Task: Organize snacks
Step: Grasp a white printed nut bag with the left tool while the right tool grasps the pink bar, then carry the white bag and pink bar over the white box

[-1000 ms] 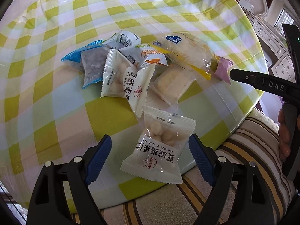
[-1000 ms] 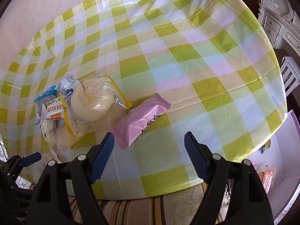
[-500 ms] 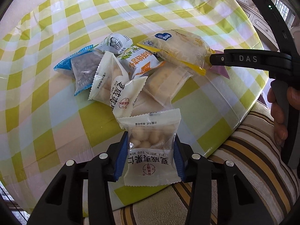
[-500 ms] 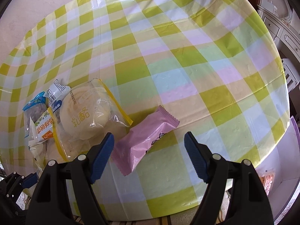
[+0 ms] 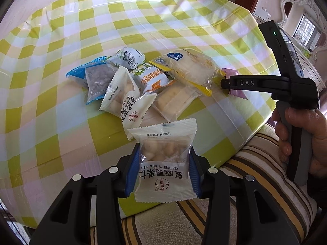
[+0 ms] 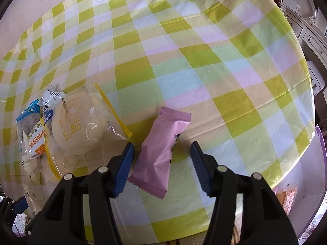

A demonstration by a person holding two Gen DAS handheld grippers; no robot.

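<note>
1. Checked yellow-green plastic tablecloth [image 5: 61, 65] covers the round table in both views.
2. White macadamia packet [image 5: 164, 161]: only the left wrist view shows it, clamped between the blue pads of the left gripper [image 5: 164, 172] at 6 o'clock, over the table's near edge.
3. Left gripper: its jaws have just been closing and now grip the packet's sides.
4. Snack pile [image 5: 143, 81]: lies at centre in the left wrist view and at 9 o'clock in the right wrist view. It includes a blue packet [image 5: 90, 77], an orange-printed packet [image 5: 152, 77] and a clear-wrapped round bun [image 6: 79, 122].
5. Pink packet [image 6: 161, 151]: full length only in the right wrist view, flat on the cloth; the left wrist view shows just its ends.
6. Right gripper [image 6: 161, 167]: its jaws have just been closing. They straddle the pink packet's lower half, a gap visible on each side, so nothing is grasped.
7. A hand [image 5: 302, 134] holding the right gripper's handle appears at 3 o'clock in the left wrist view alone.
8. Striped cushion [image 5: 245, 163] lies below the table edge, clearest in the left wrist view.
</note>
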